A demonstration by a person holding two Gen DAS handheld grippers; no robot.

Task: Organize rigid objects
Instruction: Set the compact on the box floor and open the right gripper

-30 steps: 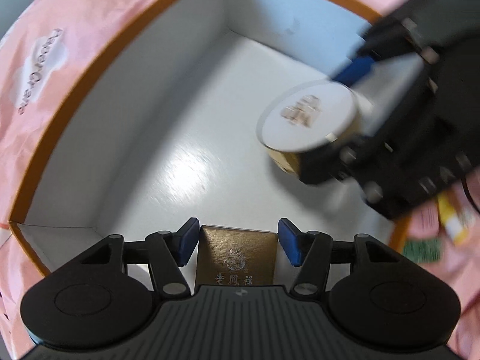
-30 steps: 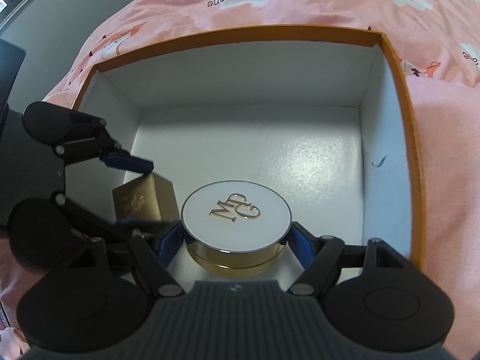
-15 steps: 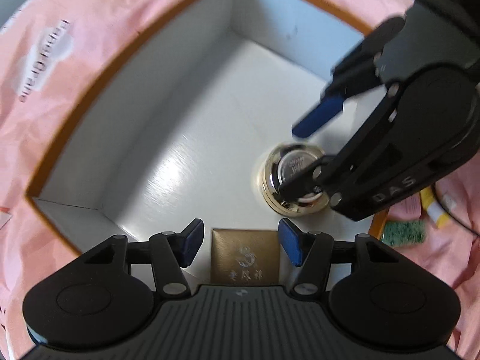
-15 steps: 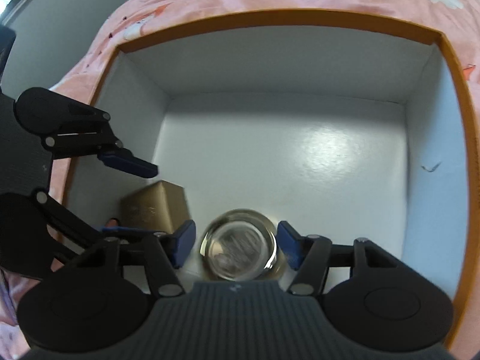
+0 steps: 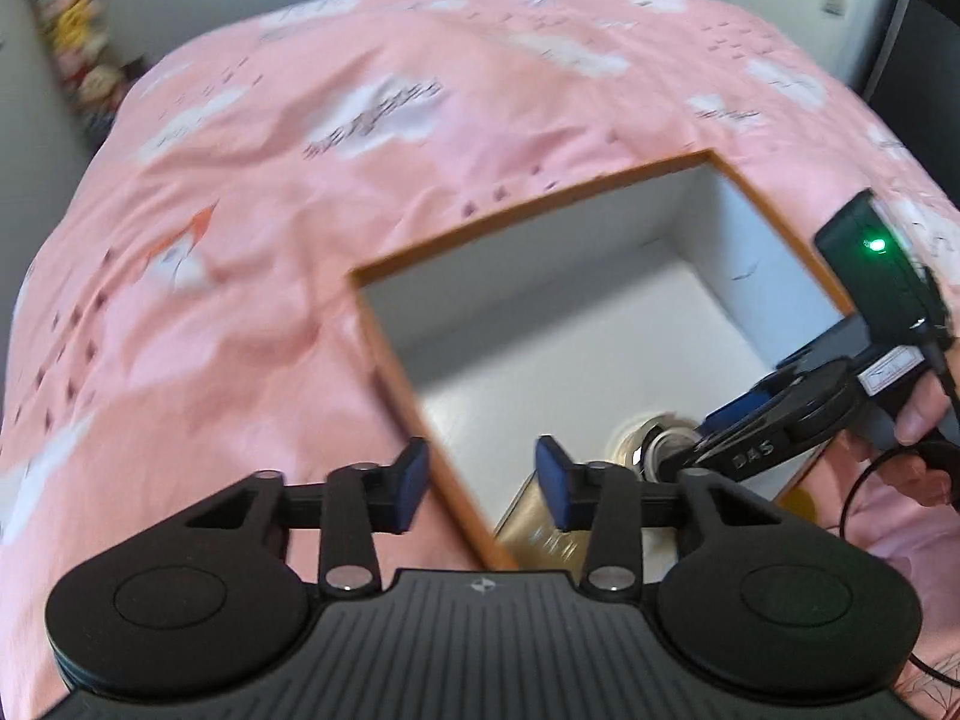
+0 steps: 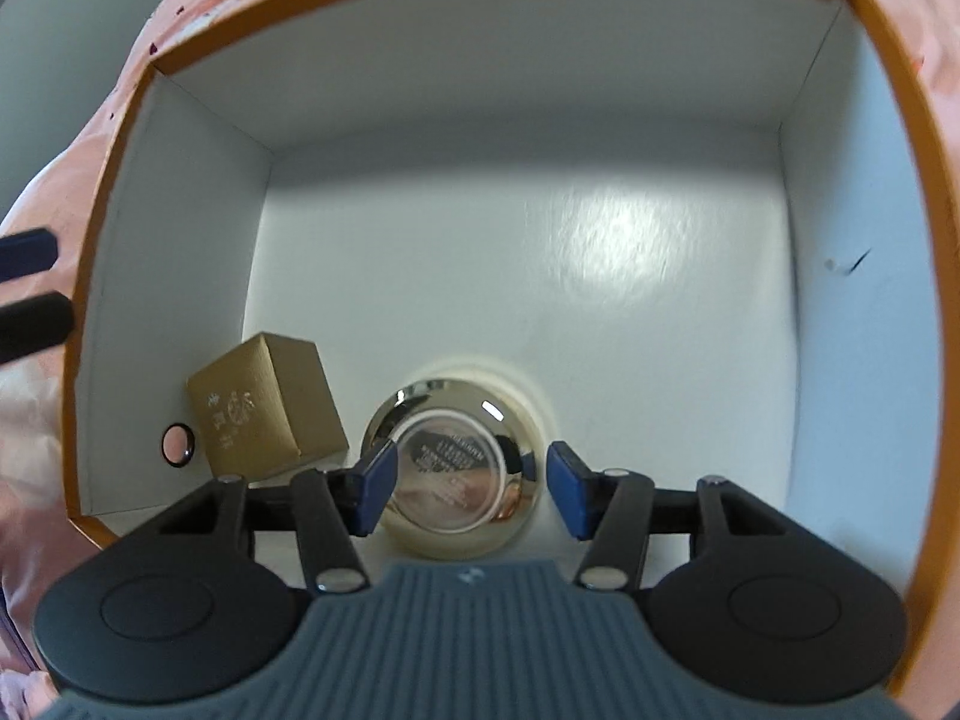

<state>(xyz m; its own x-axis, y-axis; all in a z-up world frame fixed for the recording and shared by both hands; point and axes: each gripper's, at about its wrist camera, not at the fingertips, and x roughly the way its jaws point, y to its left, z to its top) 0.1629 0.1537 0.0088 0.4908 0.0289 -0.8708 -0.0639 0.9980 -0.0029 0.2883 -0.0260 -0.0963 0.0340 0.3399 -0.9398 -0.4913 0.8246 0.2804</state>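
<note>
The round gold compact [image 6: 459, 471] lies upside down on the floor of the white box [image 6: 840, 360], near the box's front edge, just beside the small gold carton [image 6: 264, 405] in its front-left corner. The right claw [image 6: 468, 489] stands part open astride the compact, pads not pressing; lift straight up to avoid nudging it. The left claw [image 5: 483, 486] is closing, empty, over the box's orange rim. The box sits on a bed under a pink cloud-print quilt [image 5: 240, 210], with grey walls behind.

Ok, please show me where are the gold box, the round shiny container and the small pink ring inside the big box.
gold box [image 6: 264, 405]: right wrist view, on its printed top face.
round shiny container [image 6: 453, 468]: right wrist view, on its mirrored upper face.
small pink ring [image 6: 177, 445]: right wrist view, on its pink centre.
</note>
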